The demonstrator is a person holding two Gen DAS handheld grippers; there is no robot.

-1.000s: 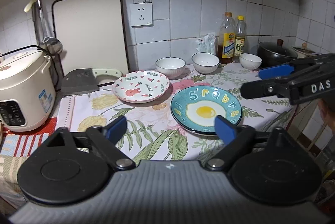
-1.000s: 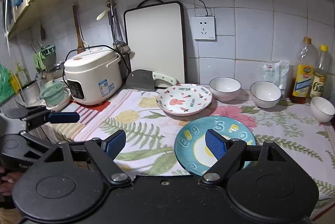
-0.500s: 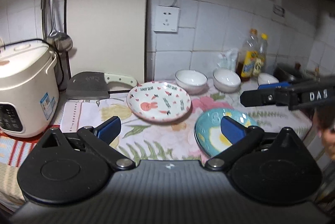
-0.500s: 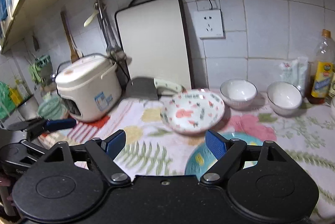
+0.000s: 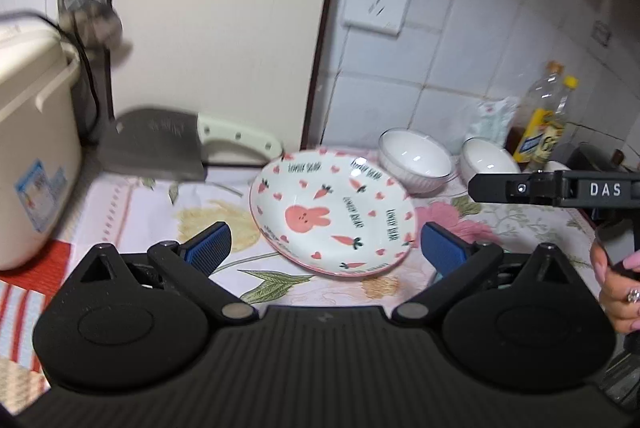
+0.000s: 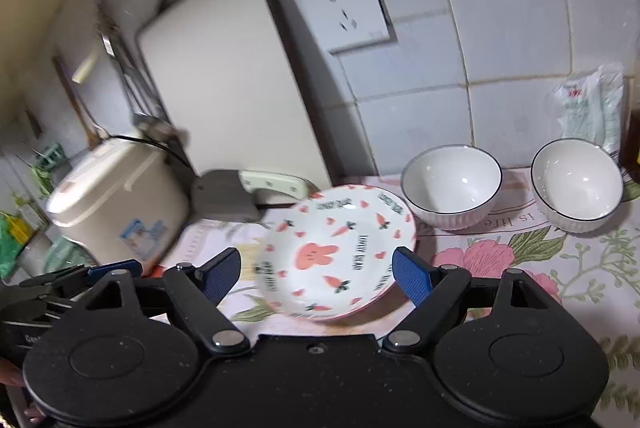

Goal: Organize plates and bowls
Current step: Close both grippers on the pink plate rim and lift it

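1. Cream-coloured cutting board (image 5: 224,28) leans upright against the tiled wall, directly behind the counter items; it is the largest object before you.
2. Your rice cooker (image 5: 32,148) stands at the left edge of the counter, beside the board.
3. A floral cloth (image 6: 580,268) covers the counter and carries all the dishes.
4. Your left gripper (image 5: 324,248) is held low over the cloth with its jaws wide apart and nothing between the blue pads; the rabbit plate sits just ahead of the gap.
5. Your right gripper (image 6: 316,272) likewise has its jaws spread wide, holding nothing; in its own view the near rim of the plate lies between the two pads, but contact cannot be confirmed.
6. The rabbit plate (image 5: 332,216), white with carrots and hearts, rests on the cloth at centre, in front of the board.
7. A cleaver (image 5: 160,144) lies flat at the foot of the board, between cooker and plate, its pale handle pointing right.
8. Two white bowls, the first bowl (image 6: 452,184) and the second bowl (image 6: 576,184), stand side by side near the wall, right of the plate; the first is just beside the plate's rim.
9. Two oil bottles (image 5: 544,124) stand against the wall beyond the bowls.
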